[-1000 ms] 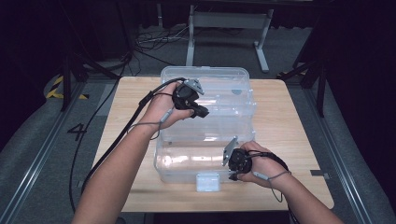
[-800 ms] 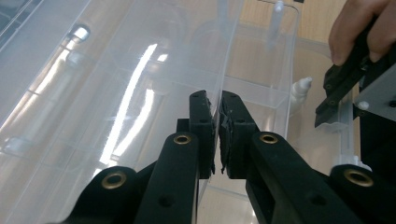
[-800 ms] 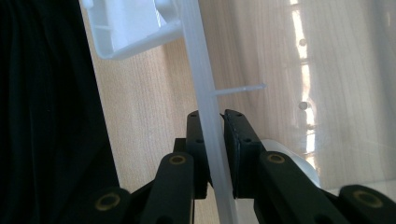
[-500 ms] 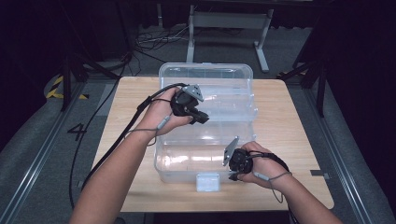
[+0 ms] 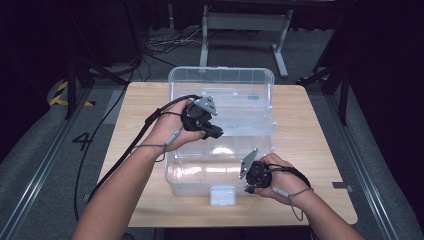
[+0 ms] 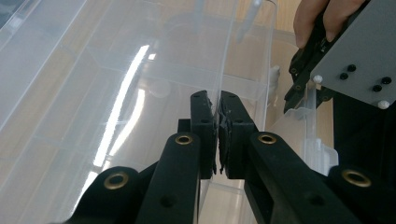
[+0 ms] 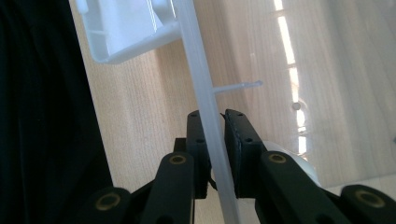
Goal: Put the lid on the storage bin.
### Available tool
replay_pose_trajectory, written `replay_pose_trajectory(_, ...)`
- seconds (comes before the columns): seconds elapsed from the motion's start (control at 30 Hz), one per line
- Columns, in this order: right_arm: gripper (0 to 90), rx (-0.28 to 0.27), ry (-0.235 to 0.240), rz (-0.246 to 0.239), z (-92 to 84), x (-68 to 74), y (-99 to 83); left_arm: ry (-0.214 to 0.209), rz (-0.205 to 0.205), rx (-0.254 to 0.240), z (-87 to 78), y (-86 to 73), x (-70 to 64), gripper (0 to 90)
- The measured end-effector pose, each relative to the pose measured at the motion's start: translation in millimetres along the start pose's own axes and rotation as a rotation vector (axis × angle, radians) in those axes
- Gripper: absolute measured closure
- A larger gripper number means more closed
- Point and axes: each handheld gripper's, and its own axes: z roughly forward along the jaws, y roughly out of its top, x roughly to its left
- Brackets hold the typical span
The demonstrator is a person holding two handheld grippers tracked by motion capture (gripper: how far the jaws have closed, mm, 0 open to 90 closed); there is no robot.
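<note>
Clear lid (image 5: 222, 165), two grippers clamping.

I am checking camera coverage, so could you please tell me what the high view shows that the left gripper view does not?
The high view takes in the whole wooden table, both forearms, the grey floor and the white latch at the box's near edge. The left gripper view shows, close up, the left tool pinched shut on a thin clear wall. Both show the clear plastic box and the right tool at its edge.

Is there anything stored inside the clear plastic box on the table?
No, through the clear plastic box the high view shows just the wooden table underneath.
</note>
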Motion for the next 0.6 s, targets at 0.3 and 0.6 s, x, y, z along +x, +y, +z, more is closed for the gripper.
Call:
replay_pose_trajectory(0.3,80.6,-0.014,-0.008,0.023,-0.6,2.3,-1.4,-0.009,0.014,0.010,0.0,-2.6,-8.3,86.0)
replay_pose_trajectory(0.6,80.6,-0.002,-0.046,0.013,-0.6,5.6,-0.5,-0.010,0.030,0.016,0.5,-6.1,-16.8,86.3)
